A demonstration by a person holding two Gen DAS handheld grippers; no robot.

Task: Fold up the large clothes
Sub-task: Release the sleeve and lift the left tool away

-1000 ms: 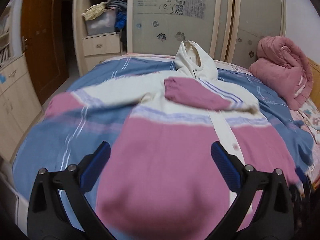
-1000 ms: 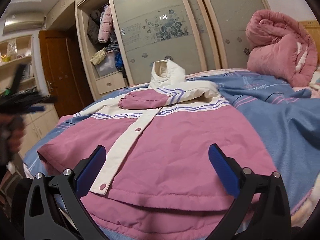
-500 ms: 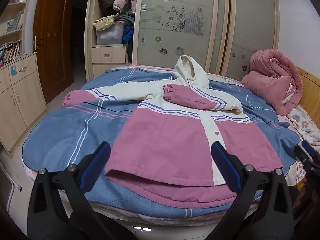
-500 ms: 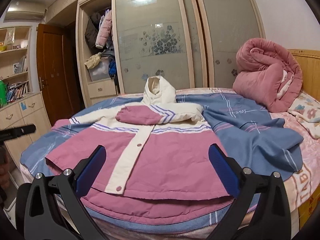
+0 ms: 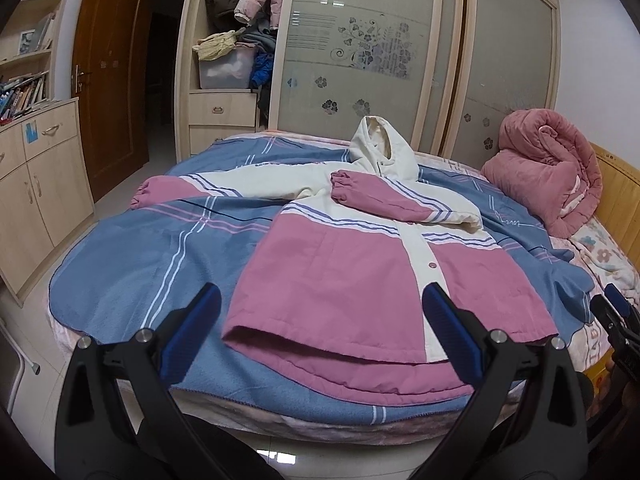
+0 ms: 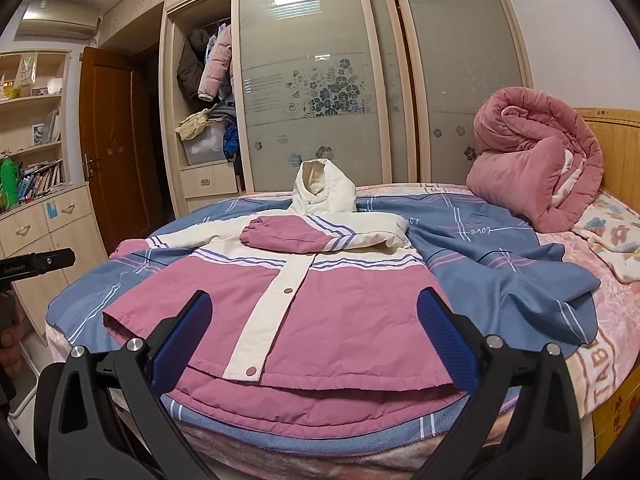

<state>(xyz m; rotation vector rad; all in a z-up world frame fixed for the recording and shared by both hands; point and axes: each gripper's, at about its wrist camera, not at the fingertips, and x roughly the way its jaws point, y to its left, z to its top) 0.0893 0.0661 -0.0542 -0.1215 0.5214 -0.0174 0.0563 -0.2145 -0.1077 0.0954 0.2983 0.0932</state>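
Observation:
A pink and cream hooded jacket lies face up on the blue plaid blanket on the bed; it also shows in the right wrist view. One sleeve is folded across the chest. The other sleeve lies stretched out to the left. The hood points toward the wardrobe. My left gripper is open and empty, hovering off the bed's near edge before the hem. My right gripper is open and empty above the hem.
A rolled pink quilt sits at the bed's right by the wooden headboard. A wardrobe with sliding glass doors stands behind the bed. A cabinet and a brown door are to the left.
Both grippers have pulled back from the jacket toward the bed's near edge, so the whole jacket and bed now show. The jacket has not changed shape.

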